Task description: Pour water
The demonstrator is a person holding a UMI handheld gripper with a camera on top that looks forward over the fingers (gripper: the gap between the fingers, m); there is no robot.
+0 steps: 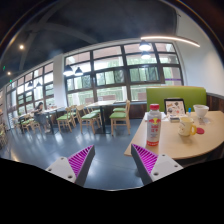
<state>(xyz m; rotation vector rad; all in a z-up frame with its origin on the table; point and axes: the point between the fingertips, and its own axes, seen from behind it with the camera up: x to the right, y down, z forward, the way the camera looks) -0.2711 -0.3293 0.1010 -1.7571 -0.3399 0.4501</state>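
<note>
hand-held gripper (112,160) open (nothing between fingers) | bottle (153,127) upright on table (180,146)

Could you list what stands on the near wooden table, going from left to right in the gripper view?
Bottle with a red cap → framed sign → yellow cup → white cup. All stand on the table, beyond the open fingers of the hand-held gripper.

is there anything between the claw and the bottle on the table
Nothing visible does. The claw is open and empty, and the bottle stands upright near the round table's front edge, ahead of the fingers and slightly right. Only bare floor lies between. The yellow cup and white cup sit beyond the bottle.
</note>
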